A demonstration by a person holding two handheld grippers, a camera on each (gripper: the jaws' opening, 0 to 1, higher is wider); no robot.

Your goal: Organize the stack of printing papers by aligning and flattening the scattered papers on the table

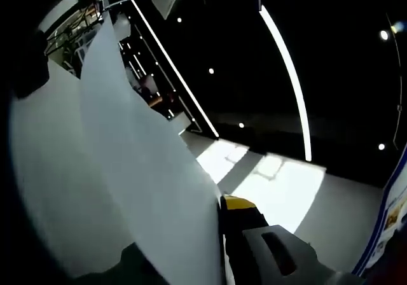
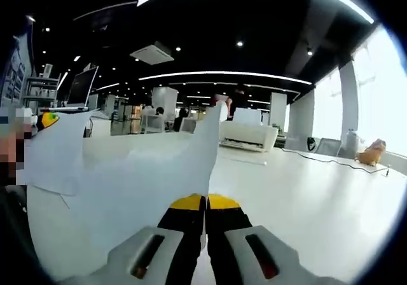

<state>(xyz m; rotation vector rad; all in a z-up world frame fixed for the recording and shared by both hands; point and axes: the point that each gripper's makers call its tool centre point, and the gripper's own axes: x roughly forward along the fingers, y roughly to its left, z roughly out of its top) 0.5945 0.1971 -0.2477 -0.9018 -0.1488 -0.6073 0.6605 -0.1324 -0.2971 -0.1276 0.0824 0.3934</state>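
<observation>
While lifted, papers (image 2: 146,177) pinched by right gripper (image 2: 205,203)

Left gripper view: the papers (image 1: 127,170) cover the left jaw entirely; only the right jaw's yellow tip shows beside the sheet edge. The sheets' lower ends run out of the picture. Right gripper view: the papers (image 2: 127,170) are cut off at the left; a second yellow tip (image 2: 48,118) there shows only in part. Distant shelving (image 2: 44,84) is too small to resolve.
</observation>
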